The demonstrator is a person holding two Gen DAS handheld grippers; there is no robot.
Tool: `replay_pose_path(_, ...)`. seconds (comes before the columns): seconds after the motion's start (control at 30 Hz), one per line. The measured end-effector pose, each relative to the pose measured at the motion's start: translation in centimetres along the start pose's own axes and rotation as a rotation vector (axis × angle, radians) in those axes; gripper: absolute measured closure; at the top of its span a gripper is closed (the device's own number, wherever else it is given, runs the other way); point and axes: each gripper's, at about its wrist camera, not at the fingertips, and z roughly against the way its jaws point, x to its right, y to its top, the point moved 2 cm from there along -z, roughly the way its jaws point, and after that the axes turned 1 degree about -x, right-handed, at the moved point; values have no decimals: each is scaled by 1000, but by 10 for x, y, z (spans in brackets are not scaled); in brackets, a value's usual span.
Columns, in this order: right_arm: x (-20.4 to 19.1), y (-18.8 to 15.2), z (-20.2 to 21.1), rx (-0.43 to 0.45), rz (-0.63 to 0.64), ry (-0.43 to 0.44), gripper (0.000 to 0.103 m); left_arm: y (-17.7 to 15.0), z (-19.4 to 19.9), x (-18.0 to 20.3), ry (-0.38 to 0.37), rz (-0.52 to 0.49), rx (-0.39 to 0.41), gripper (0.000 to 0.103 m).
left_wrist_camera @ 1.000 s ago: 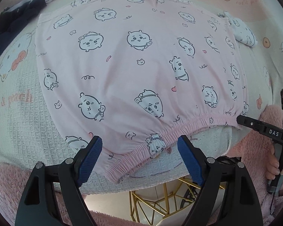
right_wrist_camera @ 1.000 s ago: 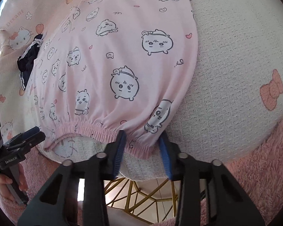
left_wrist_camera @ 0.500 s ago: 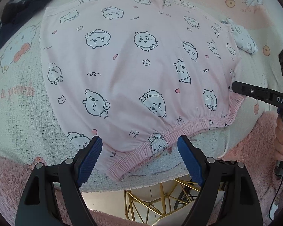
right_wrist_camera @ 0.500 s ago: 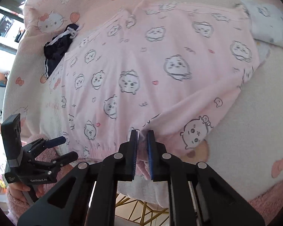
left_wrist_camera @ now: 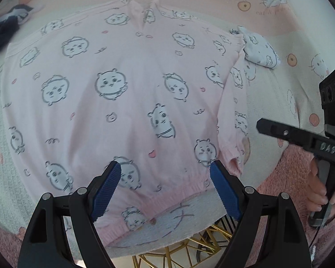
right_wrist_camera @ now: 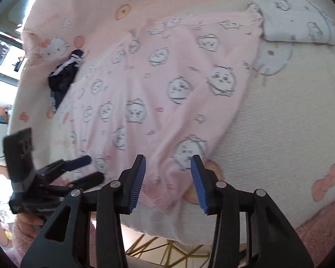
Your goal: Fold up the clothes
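We are looking at a pink printed garment [left_wrist_camera: 122,102] lying spread over a cream blanket [right_wrist_camera: 279,122], its elastic hem toward the near edge and its right side folded inward into a long flap. Our left gripper [left_wrist_camera: 165,185] is hovering over the near hem with its blue-padded jaws standing wide apart, gripping nothing. Our right gripper [right_wrist_camera: 167,178] is hanging over the near right corner of the hem, jaws likewise parted and empty. A folded white cloth [right_wrist_camera: 297,22] is lying just beside the far right corner. A dark navy garment [right_wrist_camera: 64,78] is lying at the far left.
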Motion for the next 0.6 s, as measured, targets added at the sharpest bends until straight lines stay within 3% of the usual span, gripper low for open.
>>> replay_pose_path(0.07,18,-17,-2,-23,-29,-56,60,15,-17,17,-52,6,-19,19)
replay_pose_path(0.2,34,-33,-9,-47,-53,-77,60,52,-50,37,-134,9,-103,22)
replay_pose_path(0.3,36,-35,-8,-46,-61,-69,60,69,-70,44,-124,17,-177,36)
replay_pose_path(0.4,39,-33,-7,-53,-88,-34,60,93,-88,58,-129,24,-203,43)
replay_pose_path(0.43,39,-33,-7,-55,-91,-35,60,93,-88,58,-155,36,-205,69)
replay_pose_path(0.47,40,-33,-8,-57,-91,-39,60,93,-87,59,-180,48,-207,88)
replay_pose_path(0.5,39,-33,-8,-60,-88,-44,60,86,-84,59,-188,45,-206,93)
replay_pose_path(0.6,38,-31,-7,-61,-90,-40,60,62,-72,61,-202,24,-199,93)
